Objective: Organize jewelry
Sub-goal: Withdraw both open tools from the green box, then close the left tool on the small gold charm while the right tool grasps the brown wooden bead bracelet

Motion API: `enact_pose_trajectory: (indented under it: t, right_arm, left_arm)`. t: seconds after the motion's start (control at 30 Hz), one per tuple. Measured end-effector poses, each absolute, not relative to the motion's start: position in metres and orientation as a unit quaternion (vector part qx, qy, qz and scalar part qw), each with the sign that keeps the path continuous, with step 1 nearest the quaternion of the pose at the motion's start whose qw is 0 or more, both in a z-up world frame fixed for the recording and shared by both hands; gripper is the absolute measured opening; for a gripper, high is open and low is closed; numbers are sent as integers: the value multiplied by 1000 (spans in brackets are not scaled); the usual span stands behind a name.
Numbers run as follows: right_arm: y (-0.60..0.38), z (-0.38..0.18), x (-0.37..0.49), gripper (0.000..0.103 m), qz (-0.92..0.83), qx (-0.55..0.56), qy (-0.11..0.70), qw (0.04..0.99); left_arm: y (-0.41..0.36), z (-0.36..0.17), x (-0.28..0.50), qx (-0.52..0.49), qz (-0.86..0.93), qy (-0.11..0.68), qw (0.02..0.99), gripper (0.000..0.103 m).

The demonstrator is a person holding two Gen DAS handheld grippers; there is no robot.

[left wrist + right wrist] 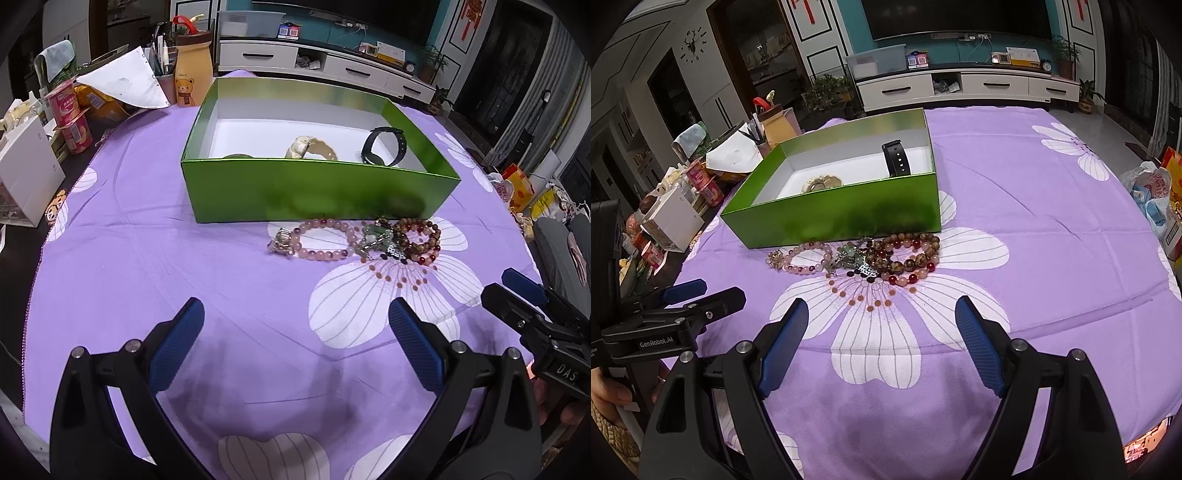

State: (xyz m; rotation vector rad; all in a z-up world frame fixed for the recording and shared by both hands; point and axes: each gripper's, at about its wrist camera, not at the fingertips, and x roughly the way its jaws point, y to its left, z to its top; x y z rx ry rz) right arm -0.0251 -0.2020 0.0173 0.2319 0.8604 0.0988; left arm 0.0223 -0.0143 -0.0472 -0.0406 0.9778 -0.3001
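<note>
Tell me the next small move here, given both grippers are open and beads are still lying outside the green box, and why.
Probably move the right gripper forward over the bead pile. It is open and empty, nearly in line with the pile, which lies on the cloth against the green box's near wall. The left gripper is open too, and the pile sits right of its line.

Left wrist view: low over the purple-clothed counter, looking forward between its own tongs toward the green box, near. Right wrist view: same height, set further right, facing the box from its right corner. Shared: box, bead pile, TV cabinet; each view catches the other tongs at its edge.
</note>
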Motion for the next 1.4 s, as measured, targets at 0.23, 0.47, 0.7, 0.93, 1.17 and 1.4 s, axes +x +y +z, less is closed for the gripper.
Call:
enact_pose_trajectory:
  t: [0.23, 0.47, 0.7, 0.93, 1.17, 1.4]
  right_arm:
    - [-210, 8, -20, 82, 43, 117, 422, 898]
    - [-211, -3, -13, 82, 53, 116, 429, 894]
    - [-215, -9, -4, 82, 52, 119, 430, 893]
    - [-222, -12, 0, 77, 51, 122, 426, 895]
    - [-233, -17, 6, 67, 47, 136, 429, 892]
    - [-231, -20, 11, 59, 59, 134, 431, 890]
  left_arm:
    - [-8, -53, 26, -26, -139, 465, 874, 101]
    - [1, -65, 34, -37, -131, 467, 874, 101]
    - [2, -68, 46, -39, -128, 460, 878, 94]
    - [-7, -73, 63, -29, -133, 453, 881, 79]
    - [-15, -77, 78, -22, -138, 440, 887, 72]
    - [-26, -87, 86, -9, -150, 445, 883, 53]
